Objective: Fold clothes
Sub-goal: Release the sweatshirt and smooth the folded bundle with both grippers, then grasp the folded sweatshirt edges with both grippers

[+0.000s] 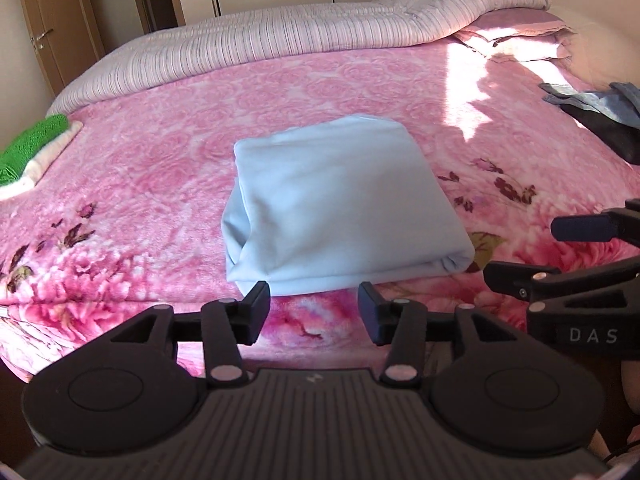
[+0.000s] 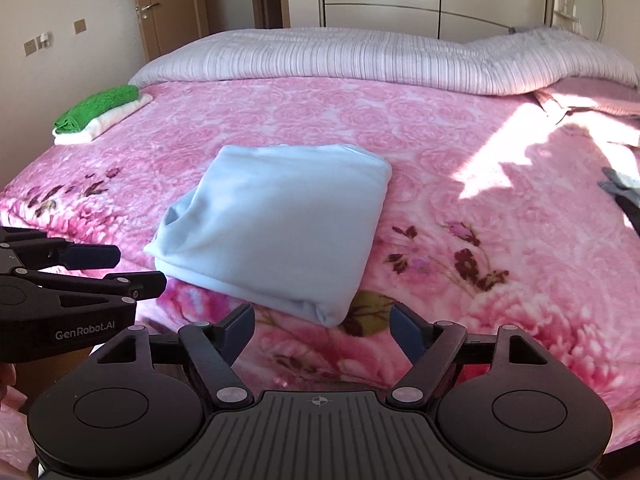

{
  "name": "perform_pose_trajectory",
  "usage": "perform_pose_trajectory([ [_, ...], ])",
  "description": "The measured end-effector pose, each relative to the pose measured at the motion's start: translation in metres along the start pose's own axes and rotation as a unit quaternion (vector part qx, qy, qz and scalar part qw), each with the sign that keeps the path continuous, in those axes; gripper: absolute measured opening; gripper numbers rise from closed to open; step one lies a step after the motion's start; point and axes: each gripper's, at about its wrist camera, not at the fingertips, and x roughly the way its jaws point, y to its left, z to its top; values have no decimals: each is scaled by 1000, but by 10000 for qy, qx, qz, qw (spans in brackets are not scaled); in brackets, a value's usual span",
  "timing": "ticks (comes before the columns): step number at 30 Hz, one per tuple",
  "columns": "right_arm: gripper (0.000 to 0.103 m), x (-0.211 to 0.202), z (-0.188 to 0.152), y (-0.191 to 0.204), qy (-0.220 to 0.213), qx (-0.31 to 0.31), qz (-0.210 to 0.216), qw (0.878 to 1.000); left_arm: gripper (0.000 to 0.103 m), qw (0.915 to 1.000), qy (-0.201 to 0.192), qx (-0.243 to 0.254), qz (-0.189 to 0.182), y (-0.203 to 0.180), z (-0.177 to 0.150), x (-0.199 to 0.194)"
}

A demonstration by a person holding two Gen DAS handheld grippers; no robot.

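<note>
A pale blue garment [image 1: 336, 200] lies folded into a thick rectangle on the pink floral blanket [image 1: 160, 184], near the bed's front edge. My left gripper [image 1: 314, 312] is open just in front of its near edge, holding nothing. In the right wrist view the same folded garment [image 2: 280, 220] sits slightly left of centre, and my right gripper [image 2: 322, 334] is open below its near corner, empty. Each gripper shows in the other's view: the right gripper [image 1: 536, 248] at the right edge, the left gripper [image 2: 132, 270] at the left edge, both open.
A folded green towel on a white one [image 2: 100, 114] rests at the bed's far left. A striped quilt [image 2: 360, 60] is bunched along the back. Dark and grey clothes [image 1: 600, 116] lie at the right. Wardrobe doors and a wooden door stand behind.
</note>
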Motion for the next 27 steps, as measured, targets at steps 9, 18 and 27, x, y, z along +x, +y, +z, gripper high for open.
perform_pose_trajectory([
  [9,79,-15,-4,9,-61,-68,-76,9999,46,9999,-91,-113,6,8,-10,-14],
  [18,79,-23,-5,17,-115,-214,-24,9997,46,9995,-177,-265,-29,13,-14,-23],
  [27,79,-16,-2,-2,-136,-62,169,9997,46,9902,-129,-1288,-530,57,-14,-17],
])
